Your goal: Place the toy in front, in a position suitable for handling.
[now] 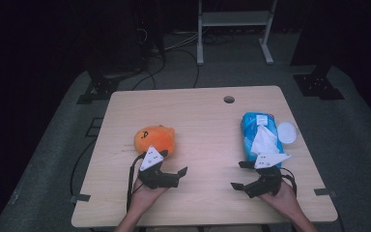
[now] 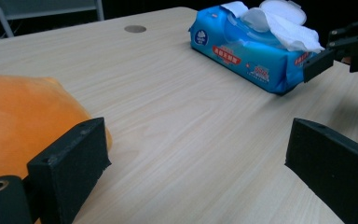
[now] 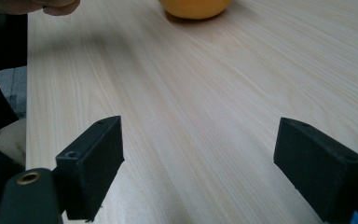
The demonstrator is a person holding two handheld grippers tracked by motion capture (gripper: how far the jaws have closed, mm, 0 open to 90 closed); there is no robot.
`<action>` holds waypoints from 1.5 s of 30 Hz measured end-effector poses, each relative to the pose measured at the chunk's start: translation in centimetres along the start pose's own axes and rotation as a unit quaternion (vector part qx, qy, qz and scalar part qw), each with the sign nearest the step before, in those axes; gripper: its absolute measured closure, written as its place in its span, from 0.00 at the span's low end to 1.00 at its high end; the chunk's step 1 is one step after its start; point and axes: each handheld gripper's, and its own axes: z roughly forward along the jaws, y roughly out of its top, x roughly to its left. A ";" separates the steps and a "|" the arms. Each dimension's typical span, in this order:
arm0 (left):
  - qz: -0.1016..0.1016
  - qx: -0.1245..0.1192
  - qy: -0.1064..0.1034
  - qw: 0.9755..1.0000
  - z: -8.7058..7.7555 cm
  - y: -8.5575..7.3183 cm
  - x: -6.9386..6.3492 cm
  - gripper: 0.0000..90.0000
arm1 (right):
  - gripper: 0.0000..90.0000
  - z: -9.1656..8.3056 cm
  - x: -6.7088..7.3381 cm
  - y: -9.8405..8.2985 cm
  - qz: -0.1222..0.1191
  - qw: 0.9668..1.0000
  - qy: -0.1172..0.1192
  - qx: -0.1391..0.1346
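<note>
From the high view I see my left gripper low on the table, jaws spread and nothing between them. The orange plush sits just beyond it at about 11 o'clock, close to the gripper's grey plate. My right gripper rests at the table's near right, jaws likewise apart and empty. The blue wipes pack lies just past it at 12 o'clock, a white wipe pulled up from its top and the round lid flipped open at its 3 o'clock side.

In the left gripper view my two jaws stand wide over bare wood. The plush bulges in at 9 o'clock, right against the left jaw. The wipes pack lies at 1 o'clock, and the right gripper comes in at 3 o'clock.

In the right gripper view the jaws are released, with only tabletop between them. The plush sits at 12 o'clock, well apart.
</note>
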 end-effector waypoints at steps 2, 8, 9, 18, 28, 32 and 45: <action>0.002 -0.007 0.004 1.000 -0.1 0.4 0.2 0.06 | 0.16 0.0 -0.1 -0.1 0.003 1.000 0.000 -0.002; 0.005 -0.023 0.024 0.999 -0.5 1.6 1.5 0.06 | 0.16 -0.2 -0.3 0.0 0.004 1.000 0.000 -0.012; 0.001 -0.030 0.033 0.999 -0.8 2.1 2.3 0.06 | 0.16 -0.2 -0.4 0.0 0.007 1.000 0.001 -0.015; 0.004 -0.042 0.072 0.996 -1.9 3.4 6.1 0.06 | 0.16 0.0 -0.3 0.1 0.005 1.000 0.000 -0.012; 0.005 -0.027 0.083 0.996 -1.3 3.9 9.6 0.07 | 0.16 0.2 -0.1 0.1 0.003 1.000 0.001 -0.007; -0.003 -0.011 0.081 0.997 -0.3 3.6 11.0 0.07 | 0.16 0.1 -0.1 0.1 0.001 1.000 0.000 -0.008; -0.026 0.027 0.049 0.998 1.6 2.1 13.0 0.15 | 0.16 -0.3 0.0 -0.1 0.006 1.000 -0.005 -0.009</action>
